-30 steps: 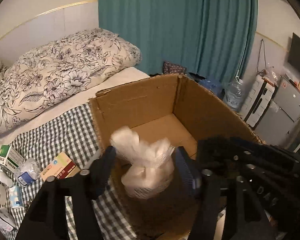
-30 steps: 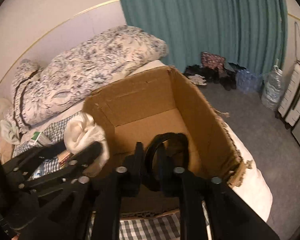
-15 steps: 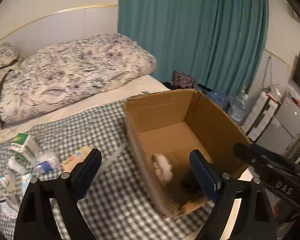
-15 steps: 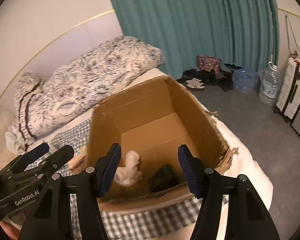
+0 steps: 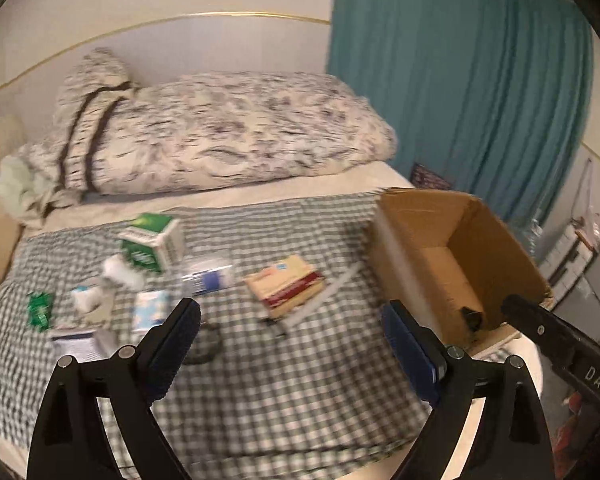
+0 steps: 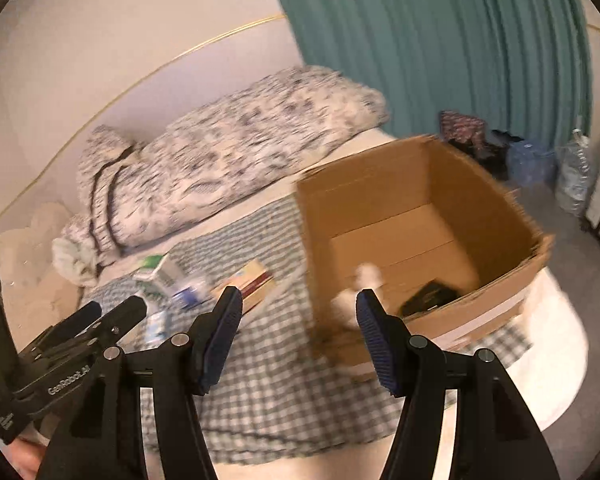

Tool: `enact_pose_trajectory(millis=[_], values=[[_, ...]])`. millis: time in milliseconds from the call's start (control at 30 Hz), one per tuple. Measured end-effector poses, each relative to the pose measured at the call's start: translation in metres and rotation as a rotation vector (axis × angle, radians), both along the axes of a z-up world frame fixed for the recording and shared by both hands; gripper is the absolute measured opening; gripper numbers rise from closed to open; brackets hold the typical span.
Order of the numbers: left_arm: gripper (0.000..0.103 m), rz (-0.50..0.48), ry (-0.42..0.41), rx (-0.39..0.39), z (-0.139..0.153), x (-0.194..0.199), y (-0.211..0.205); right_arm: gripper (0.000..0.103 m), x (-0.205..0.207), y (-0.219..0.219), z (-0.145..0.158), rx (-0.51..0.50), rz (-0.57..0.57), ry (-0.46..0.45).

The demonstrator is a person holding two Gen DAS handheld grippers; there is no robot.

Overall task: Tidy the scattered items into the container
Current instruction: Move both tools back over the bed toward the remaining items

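Floral duvet [image 5: 220, 136] beside teal curtain [image 5: 460, 100] (water bottle [image 6: 572, 180] beyond)

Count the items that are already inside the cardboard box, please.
2. In the cardboard box, a white crumpled bag lies near the front left corner and a black object rests on the floor at the front right. The near wall may hide more.

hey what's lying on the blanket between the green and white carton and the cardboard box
In the left wrist view, between the green and white carton and the cardboard box: a blurred clear bottle, then a tan and red flat box.
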State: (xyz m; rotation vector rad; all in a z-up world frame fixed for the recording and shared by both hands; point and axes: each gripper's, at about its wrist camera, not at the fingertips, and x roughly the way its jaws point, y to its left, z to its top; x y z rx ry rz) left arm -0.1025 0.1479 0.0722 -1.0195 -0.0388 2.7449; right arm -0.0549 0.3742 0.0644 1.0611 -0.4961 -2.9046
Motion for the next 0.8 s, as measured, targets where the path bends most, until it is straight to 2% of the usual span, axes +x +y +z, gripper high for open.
enact_pose_trajectory(millis=[233,400,533,800], values=[[0.095,0.125,0.007,-0.025,-0.016,0.027,-0.073,0.06,0.008,-0.069,-0.01,0.02,0.086,-0.01],[0.095,0.189,0.029,-0.099,-0.026,0.043,-0.104,0.059,0.013,-0.11,-0.021,0.019,0.142,-0.022],[0.095,0.207,0.016,-0.073,-0.033,0.052,-0.124,0.059,0.018,-0.14,-0.029,0.04,0.189,-0.029],[0.095,0.248,-0.015,-0.078,-0.049,0.057,-0.162,0.06,0.016,-0.18,-0.052,0.058,0.251,-0.062]])
